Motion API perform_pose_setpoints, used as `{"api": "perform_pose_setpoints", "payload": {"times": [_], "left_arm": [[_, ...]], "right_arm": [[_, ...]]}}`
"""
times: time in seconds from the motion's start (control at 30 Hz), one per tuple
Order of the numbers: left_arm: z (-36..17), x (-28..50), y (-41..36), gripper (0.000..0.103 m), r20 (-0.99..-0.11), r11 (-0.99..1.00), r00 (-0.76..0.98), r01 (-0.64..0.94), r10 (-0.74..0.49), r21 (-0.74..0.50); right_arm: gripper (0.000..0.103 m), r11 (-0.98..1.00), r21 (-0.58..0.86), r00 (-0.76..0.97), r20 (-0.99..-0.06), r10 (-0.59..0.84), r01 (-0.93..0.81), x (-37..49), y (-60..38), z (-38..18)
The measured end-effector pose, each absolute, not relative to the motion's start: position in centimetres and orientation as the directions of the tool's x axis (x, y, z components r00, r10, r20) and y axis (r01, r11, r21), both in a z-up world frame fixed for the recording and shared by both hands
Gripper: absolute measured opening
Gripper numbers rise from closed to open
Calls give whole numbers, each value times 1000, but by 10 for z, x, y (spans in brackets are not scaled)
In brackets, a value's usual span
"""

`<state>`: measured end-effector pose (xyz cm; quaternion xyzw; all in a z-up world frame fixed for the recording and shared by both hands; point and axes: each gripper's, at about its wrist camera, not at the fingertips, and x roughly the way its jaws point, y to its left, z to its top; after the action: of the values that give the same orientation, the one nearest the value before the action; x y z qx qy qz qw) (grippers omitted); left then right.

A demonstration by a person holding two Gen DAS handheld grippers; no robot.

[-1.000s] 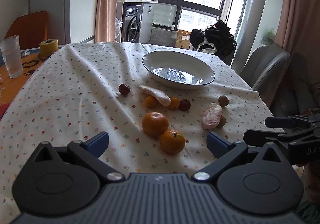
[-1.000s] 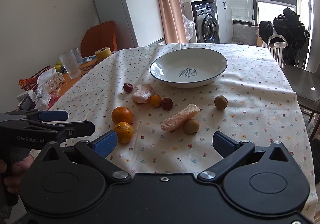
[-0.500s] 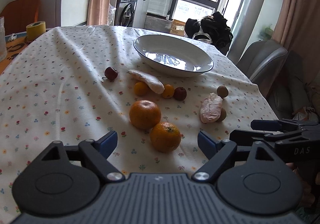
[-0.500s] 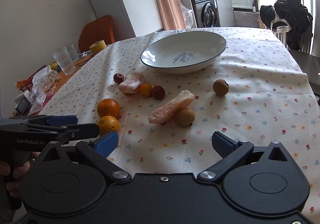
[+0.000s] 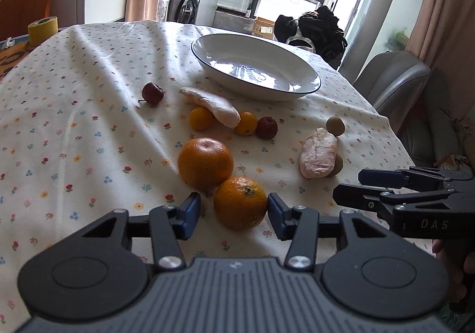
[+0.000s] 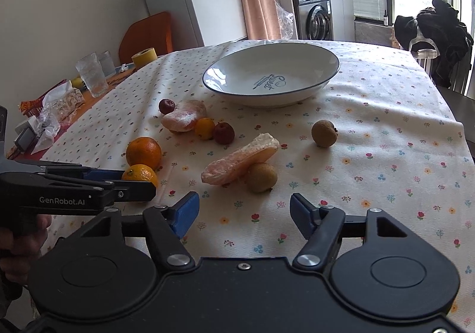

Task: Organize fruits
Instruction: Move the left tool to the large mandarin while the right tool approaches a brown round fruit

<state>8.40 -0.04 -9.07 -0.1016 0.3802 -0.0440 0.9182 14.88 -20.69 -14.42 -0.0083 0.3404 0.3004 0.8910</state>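
On the table (image 5: 74, 71), the left stretch of flowered cloth lies bare up to a small dark red fruit (image 5: 152, 93). The left hand-held gripper (image 5: 234, 211) sits low with its blue pads spread apart around the near orange (image 5: 240, 203); the right pad looks to be touching the peel and the left stands just off it, though the angle is too poor to be sure. A larger orange (image 5: 205, 163) touches it from behind. Beyond lie two small yellow fruits, a peeled segment (image 5: 222, 107) and another red fruit. The empty white bowl (image 6: 311, 89) stands farther back. The right hand-held gripper (image 6: 240, 214) hovers with its pads wide apart, near a second peeled segment (image 6: 240, 160) leaning on a brown fruit (image 6: 262, 177). Bare cloth runs on right to the table edge.
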Motion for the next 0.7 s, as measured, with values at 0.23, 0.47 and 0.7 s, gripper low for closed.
{"api": "perform_pose_setpoints", "payload": {"times": [0.23, 0.47, 0.7], "left_arm": [[-92, 85, -6, 43, -698, 979, 699, 12, -154, -204], [-91, 83, -8, 43, -704, 979, 691, 30, -166, -202], [-92, 81, -8, 35, -701, 979, 693, 34, -169, -203]], "right_arm": [[54, 819, 178, 584, -620, 524, -546, 159, -205, -148], [44, 812, 162, 585, -617, 527, -561, 168, -201, -151], [28, 803, 163, 580, -612, 538, -573, 173, -197, -151]]}}
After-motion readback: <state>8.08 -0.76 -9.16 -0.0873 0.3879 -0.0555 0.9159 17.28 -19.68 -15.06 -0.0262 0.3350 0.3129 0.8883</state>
